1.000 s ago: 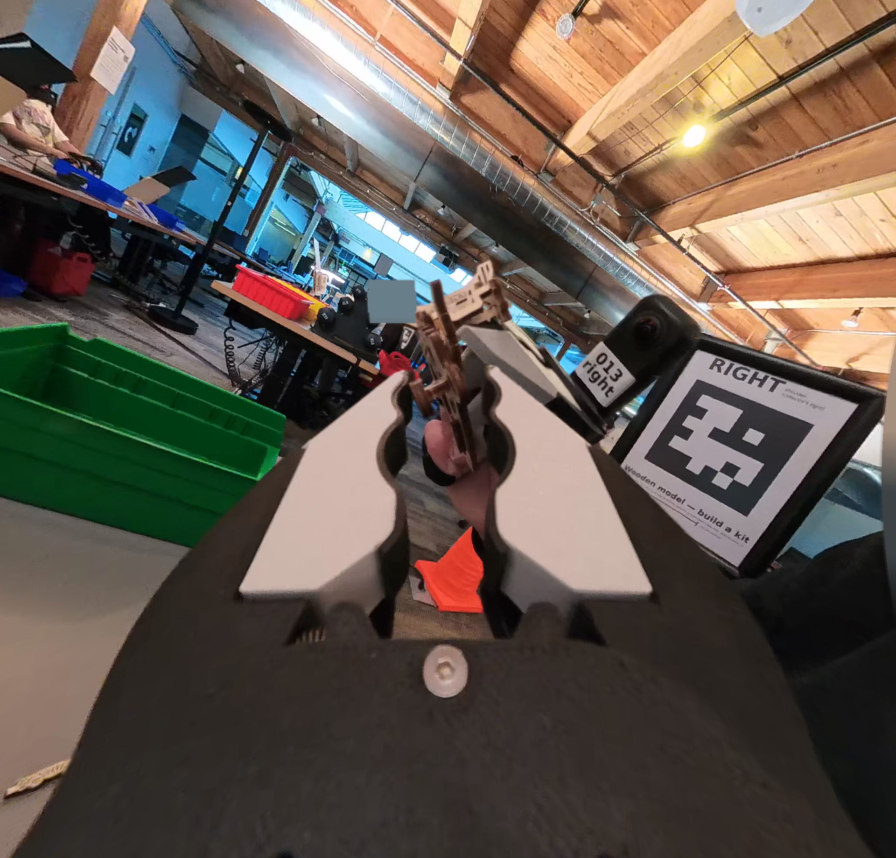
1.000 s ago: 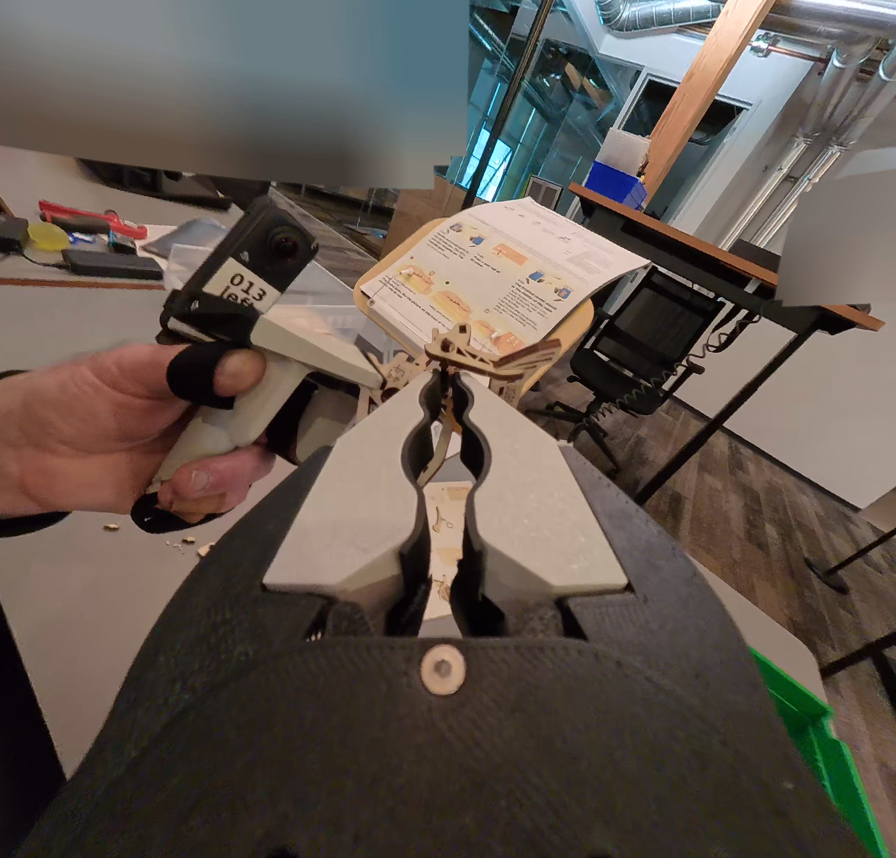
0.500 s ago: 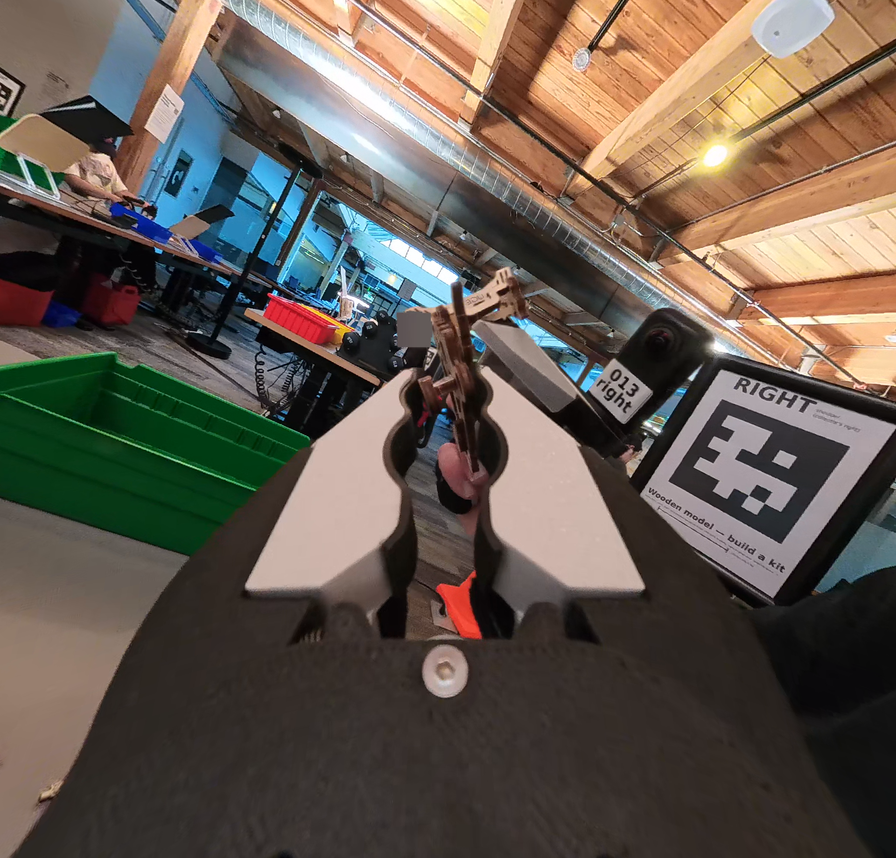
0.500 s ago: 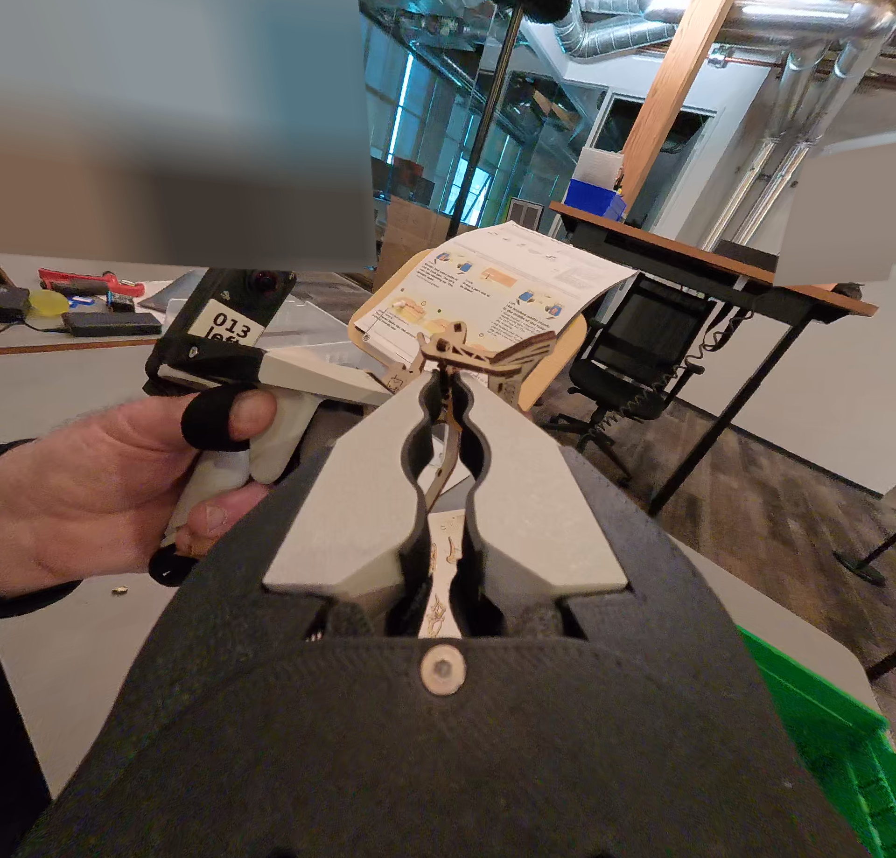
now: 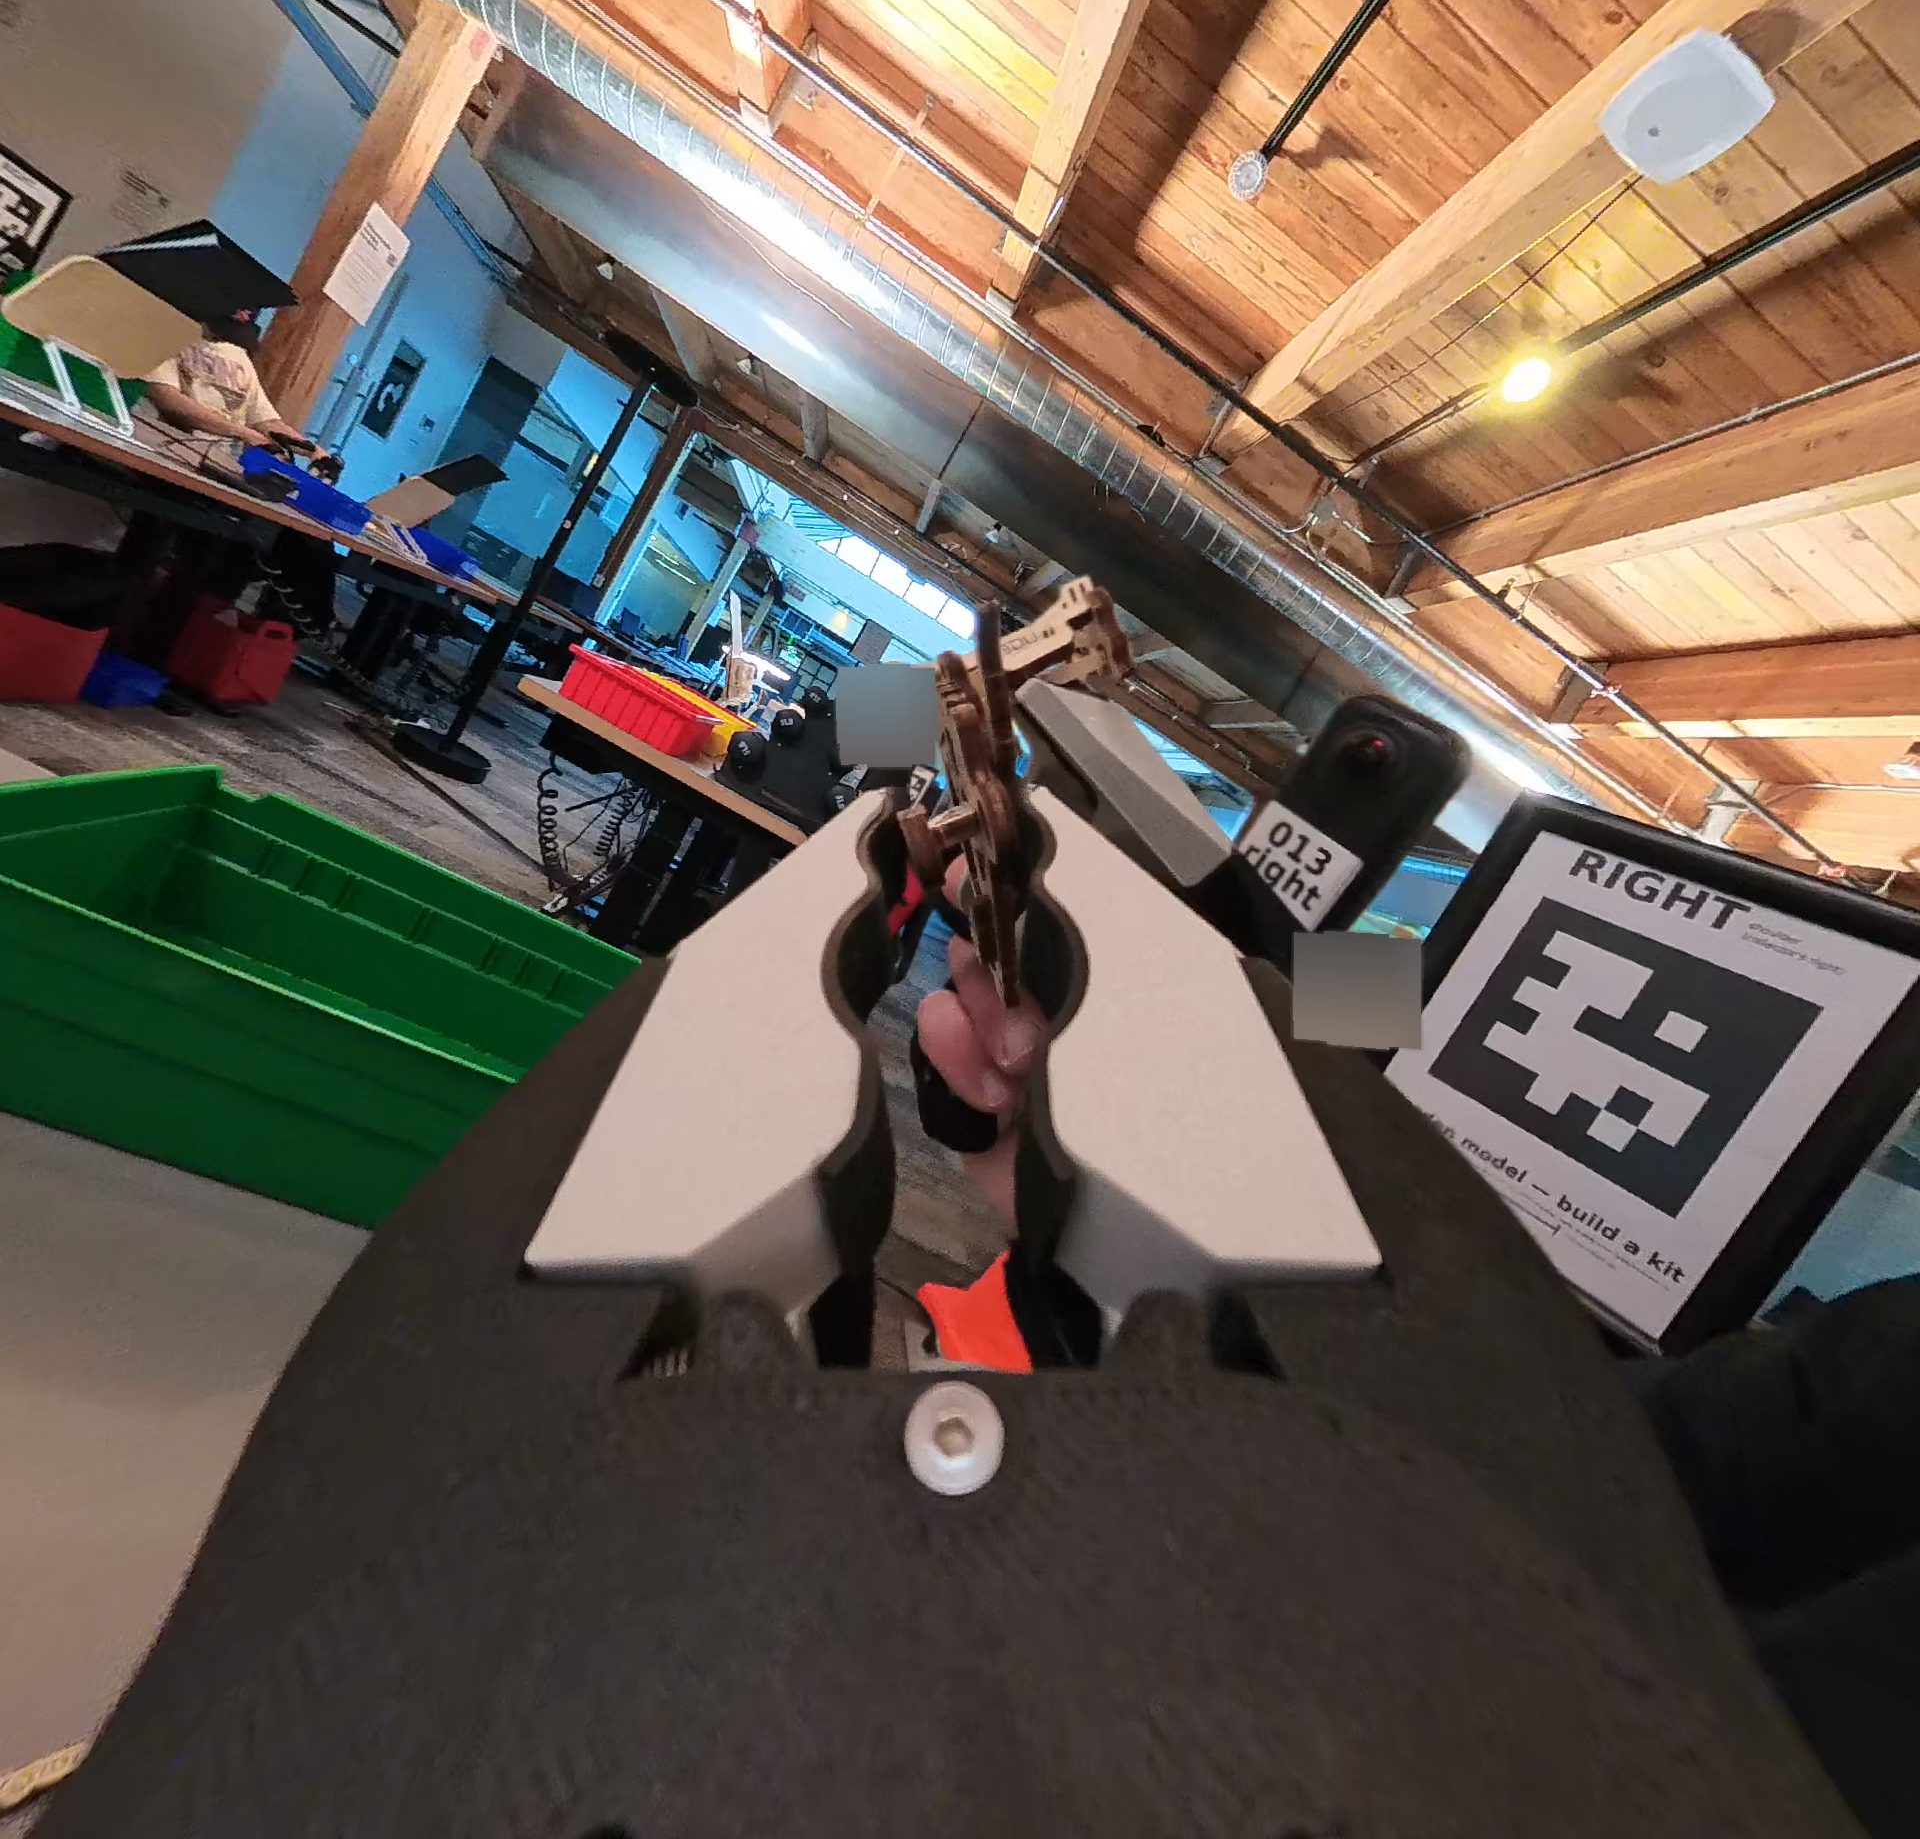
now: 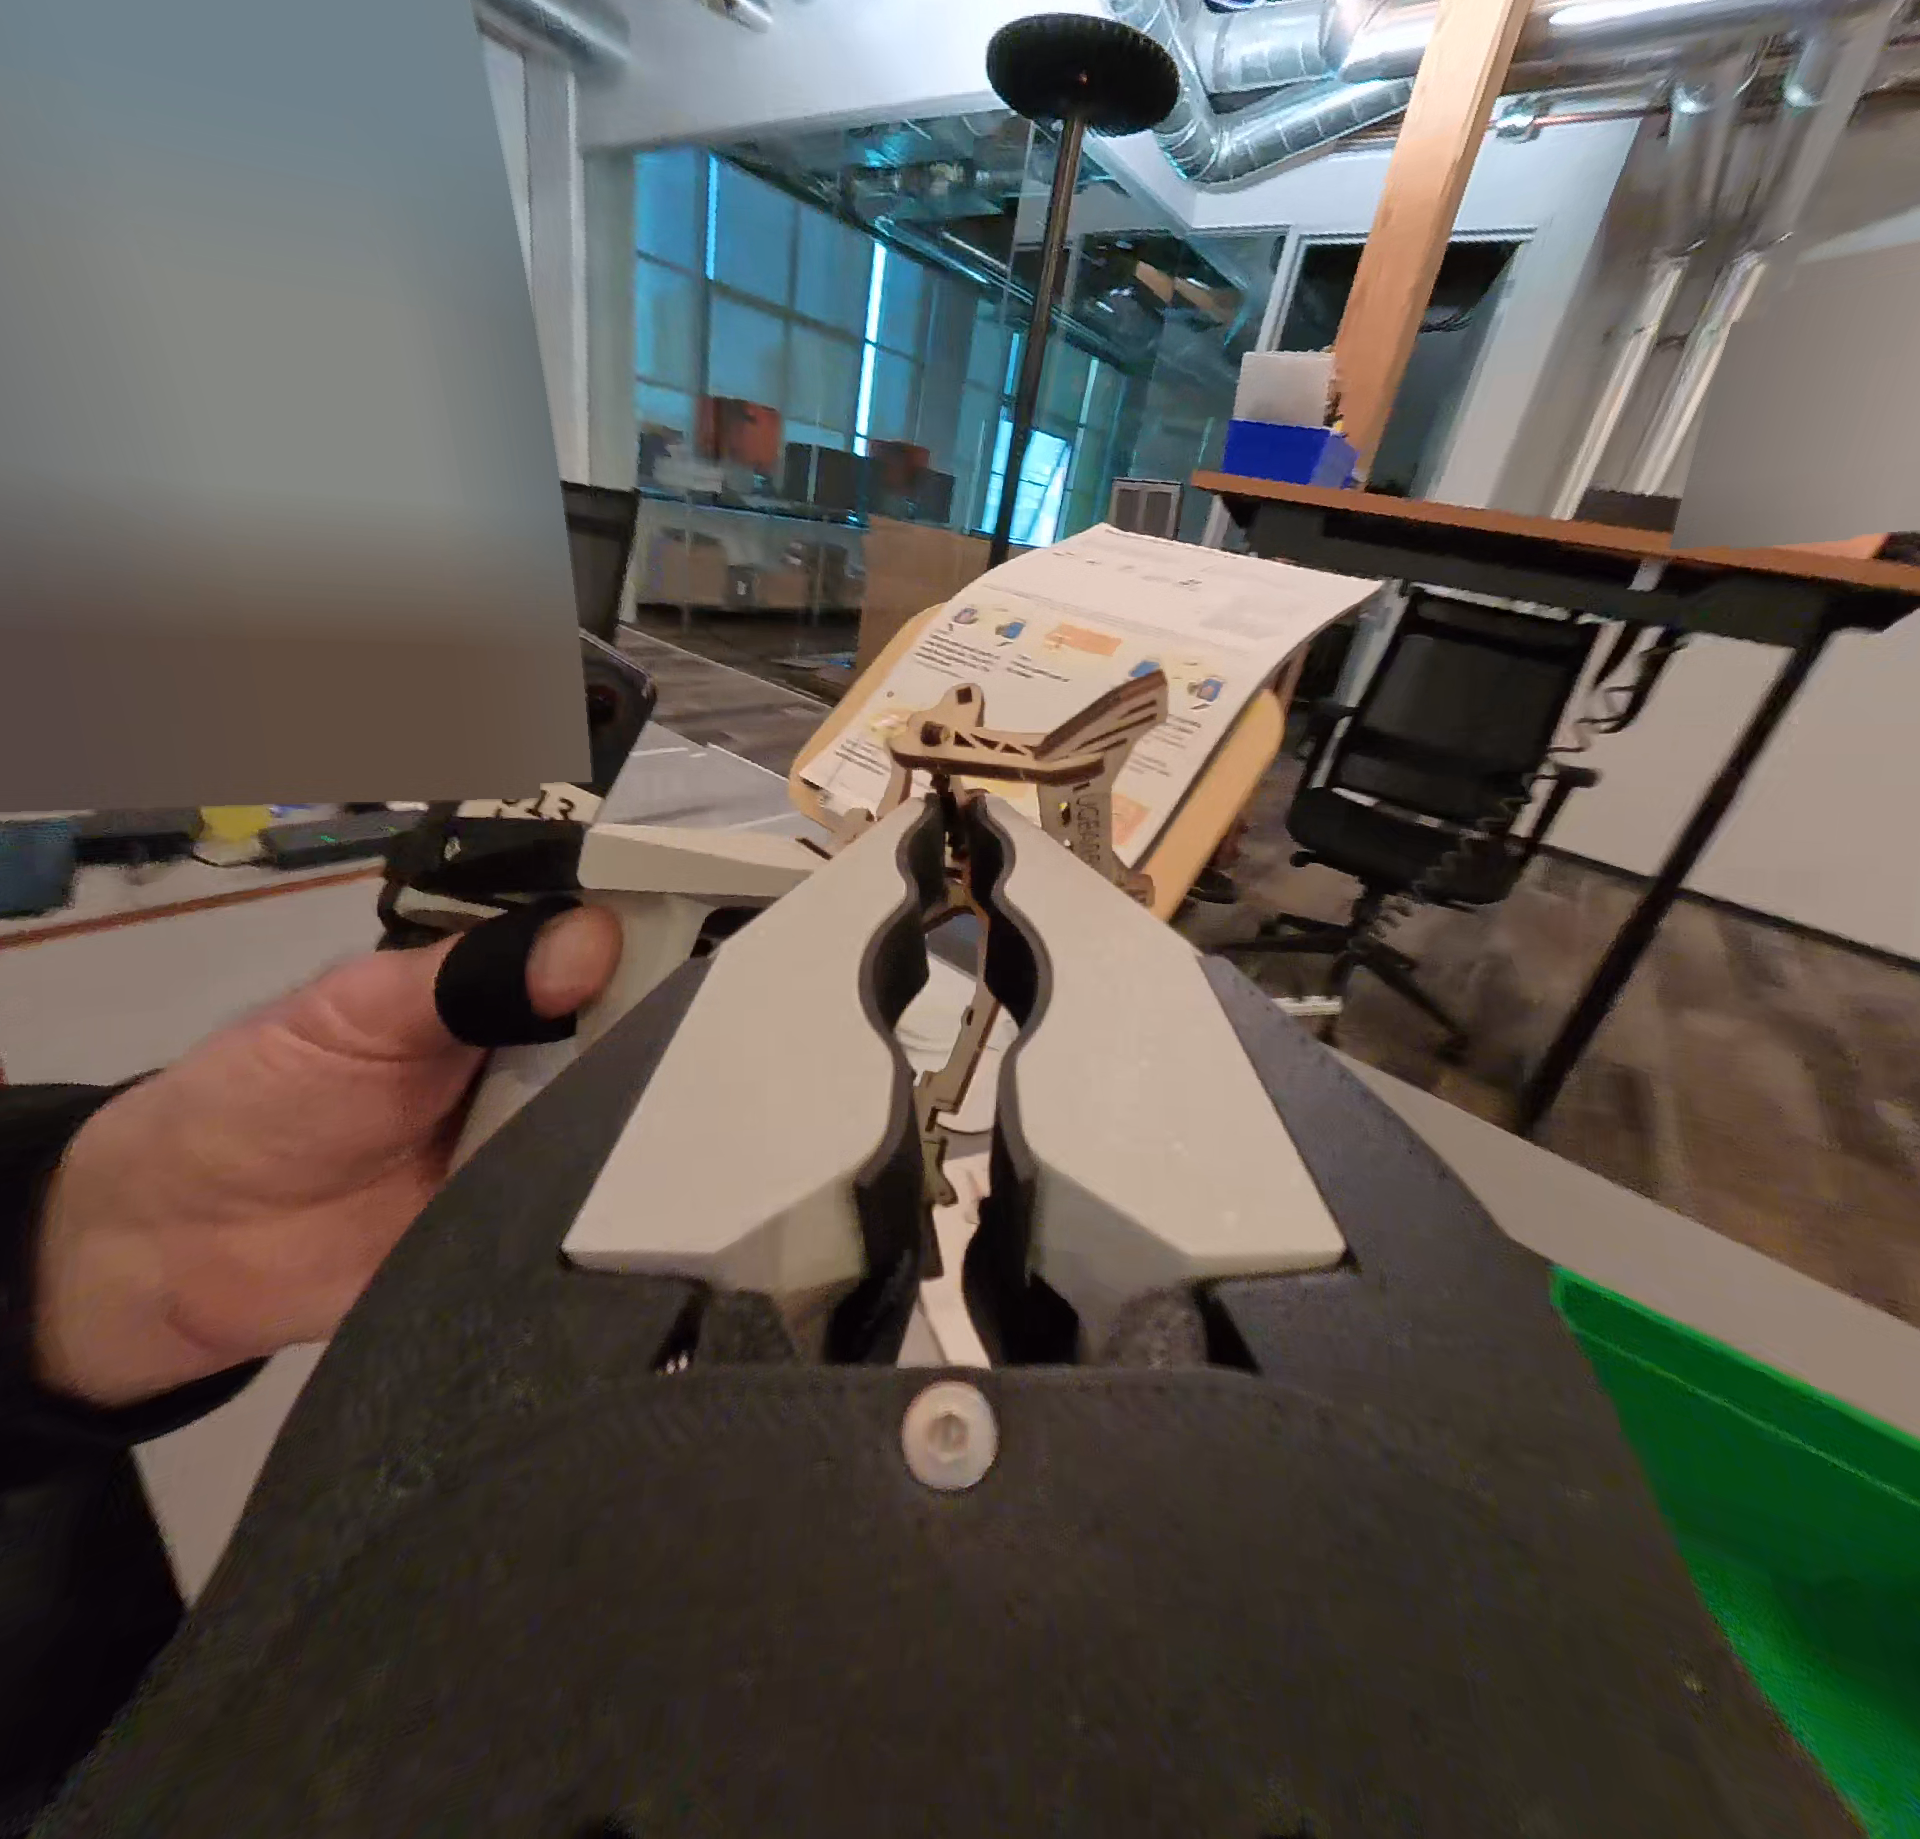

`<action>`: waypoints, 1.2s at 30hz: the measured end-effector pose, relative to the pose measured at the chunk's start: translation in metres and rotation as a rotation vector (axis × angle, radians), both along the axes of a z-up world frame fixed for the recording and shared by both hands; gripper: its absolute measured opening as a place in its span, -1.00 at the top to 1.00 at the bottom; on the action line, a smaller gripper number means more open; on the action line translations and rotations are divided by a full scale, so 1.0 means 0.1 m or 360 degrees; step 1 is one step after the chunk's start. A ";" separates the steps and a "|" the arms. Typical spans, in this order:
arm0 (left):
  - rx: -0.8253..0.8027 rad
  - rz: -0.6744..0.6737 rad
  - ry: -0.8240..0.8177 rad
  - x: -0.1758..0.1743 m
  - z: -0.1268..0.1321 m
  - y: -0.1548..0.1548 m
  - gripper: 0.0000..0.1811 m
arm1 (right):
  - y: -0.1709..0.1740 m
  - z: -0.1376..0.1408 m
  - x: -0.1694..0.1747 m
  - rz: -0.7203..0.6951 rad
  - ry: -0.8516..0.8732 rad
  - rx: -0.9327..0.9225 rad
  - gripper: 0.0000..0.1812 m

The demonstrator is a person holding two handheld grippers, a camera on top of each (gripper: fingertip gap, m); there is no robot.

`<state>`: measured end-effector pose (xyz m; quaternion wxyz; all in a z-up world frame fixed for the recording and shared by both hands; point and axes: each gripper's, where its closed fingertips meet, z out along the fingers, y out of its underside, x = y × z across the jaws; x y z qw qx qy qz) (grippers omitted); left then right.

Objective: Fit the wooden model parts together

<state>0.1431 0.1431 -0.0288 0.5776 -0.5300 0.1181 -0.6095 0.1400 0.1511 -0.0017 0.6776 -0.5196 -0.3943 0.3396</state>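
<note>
**Both grippers pinching the wooden model mid-air, looks like the press-fit step**

The wooden model [image 6: 1023, 750] is held up in the air between the two tools, well above the grey table [image 6: 156, 968]. In the right wrist view the right gripper [image 6: 951, 833] is clamped on a thin strip of it that runs down between its fingers, with the winged cross piece sitting just past the tips. The left gripper [image 5: 961, 833] has come in closer than a second ago: back then there was a clear gap between its fingers, now they're squeezed onto the brown part [image 5: 977, 802]. Both views have also tipped up a bit. My guess is the parts are being pushed into their slot now, not lined up.

Writing: both tools carry small white tags, and a framed card with a black square marker [image 5: 1631, 1051] stands to the right; an instruction sheet [image 6: 1122, 636] leans behind the model. A green bin [image 5: 239, 968] sits off to the left.
</note>
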 end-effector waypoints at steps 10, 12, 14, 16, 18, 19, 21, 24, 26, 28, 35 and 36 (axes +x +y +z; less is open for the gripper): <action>-0.0030 0.0012 -0.0026 -0.01 -0.02 0.04 0.81 | 0.02 -0.03 -0.03 -0.0317 -0.0343 0.0372 0.99; -0.0022 -0.0026 -0.0062 -0.02 -0.02 0.04 0.81 | -0.01 0.01 0.01 -0.0283 -0.0282 0.0353 0.95; -0.0019 -0.0059 -0.0095 -0.04 -0.01 0.04 0.81 | -0.06 0.03 0.04 -0.0288 -0.0298 0.0387 0.95; -0.0028 -0.0158 -0.0154 -0.02 0.00 0.02 0.82 | -0.10 0.01 0.06 -0.0272 -0.0321 0.0383 0.91; -0.0053 -0.0236 -0.0183 0.00 -0.02 0.02 0.81 | -0.10 -0.01 0.12 -0.0243 -0.0311 0.0340 0.90; -0.0063 -0.0263 -0.0210 -0.01 -0.03 0.02 0.81 | -0.11 0.01 0.17 -0.0229 -0.0289 0.0328 0.87; -0.0078 -0.0313 -0.0236 -0.03 -0.04 0.01 0.81 | -0.11 0.04 0.27 -0.0194 -0.0265 0.0323 0.83; -0.0088 -0.0465 -0.0197 -0.01 -0.07 -0.06 0.81 | -0.11 0.01 0.36 -0.0092 -0.0315 0.0314 0.69; -0.0075 -0.0509 -0.0156 -0.03 -0.09 -0.09 0.81 | -0.12 -0.11 0.33 0.0034 -0.0446 0.0298 0.58; -0.0073 -0.0537 -0.0129 -0.05 -0.11 -0.10 0.81 | -0.16 -0.23 0.26 0.0146 -0.0555 0.0300 0.53; -0.0099 -0.0607 -0.0004 0.01 -0.24 -0.15 0.81 | -0.11 -0.41 0.09 0.0162 -0.0642 0.0320 0.76; -0.0100 -0.0603 0.0022 0.02 -0.26 -0.14 0.81 | -0.10 -0.44 0.09 0.0166 -0.0655 0.0331 0.82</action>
